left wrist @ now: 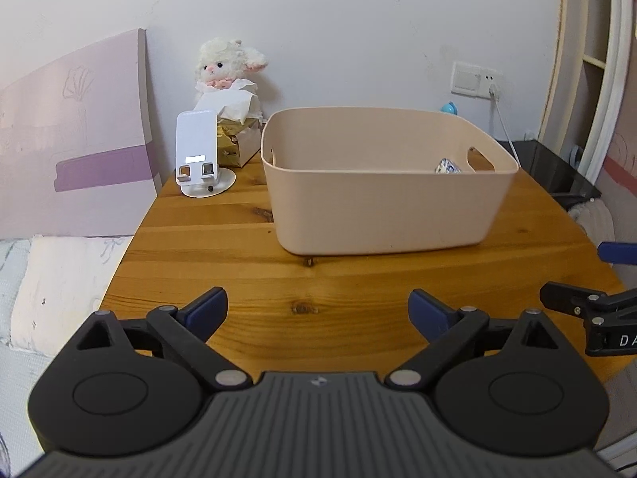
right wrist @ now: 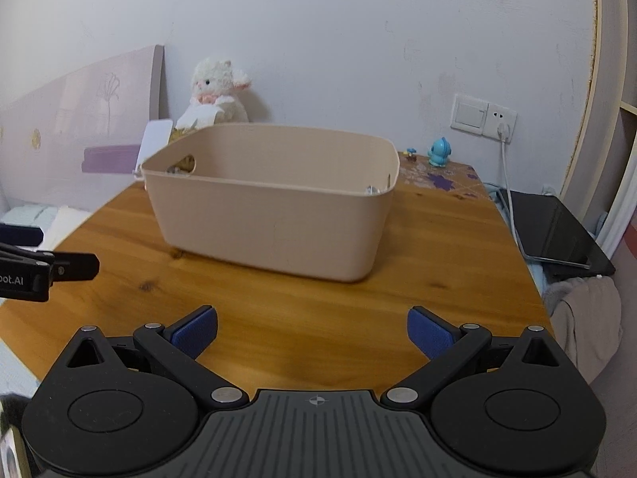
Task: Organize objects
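A beige plastic bin (left wrist: pixel 382 207) with cut-out handles stands on the wooden table (left wrist: pixel 223 263); it also shows in the right wrist view (right wrist: pixel 270 223). A small blue-and-white object (left wrist: pixel 446 165) lies inside it at the right. My left gripper (left wrist: pixel 318 310) is open and empty, low over the table in front of the bin. My right gripper (right wrist: pixel 312 332) is open and empty, also in front of the bin. Each gripper shows at the edge of the other's view.
A white phone stand (left wrist: pixel 198 155), a tissue box (left wrist: pixel 239 135) and a plush lamb (left wrist: pixel 227 63) sit at the table's back left. A blue figurine (right wrist: pixel 439 153) stands at the back right. A dark tablet (right wrist: pixel 557 231) lies off the right edge. A bed lies left.
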`<action>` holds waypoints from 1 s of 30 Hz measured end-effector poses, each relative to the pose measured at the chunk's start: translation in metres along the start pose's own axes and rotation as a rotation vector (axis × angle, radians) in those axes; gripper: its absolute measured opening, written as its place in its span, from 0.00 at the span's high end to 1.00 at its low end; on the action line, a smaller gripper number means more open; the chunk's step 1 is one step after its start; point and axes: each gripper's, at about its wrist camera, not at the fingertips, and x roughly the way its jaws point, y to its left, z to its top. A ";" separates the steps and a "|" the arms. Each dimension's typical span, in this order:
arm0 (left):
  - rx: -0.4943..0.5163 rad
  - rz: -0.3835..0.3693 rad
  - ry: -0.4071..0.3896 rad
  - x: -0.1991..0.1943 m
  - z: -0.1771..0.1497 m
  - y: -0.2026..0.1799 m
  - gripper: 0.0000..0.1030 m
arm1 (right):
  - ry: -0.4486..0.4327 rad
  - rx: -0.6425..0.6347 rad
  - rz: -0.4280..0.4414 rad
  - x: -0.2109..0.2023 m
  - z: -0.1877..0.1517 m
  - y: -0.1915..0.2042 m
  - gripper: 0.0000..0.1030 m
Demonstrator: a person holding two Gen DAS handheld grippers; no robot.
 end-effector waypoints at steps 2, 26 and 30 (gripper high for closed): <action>0.017 0.008 0.000 -0.002 -0.005 -0.004 0.05 | 0.004 -0.005 -0.009 -0.003 -0.005 0.001 0.00; 0.023 -0.034 -0.028 -0.022 -0.037 -0.027 0.05 | 0.000 0.038 0.000 -0.041 -0.029 0.003 0.00; 0.021 -0.039 -0.034 -0.026 -0.038 -0.031 0.05 | -0.005 0.043 0.011 -0.045 -0.030 0.004 0.00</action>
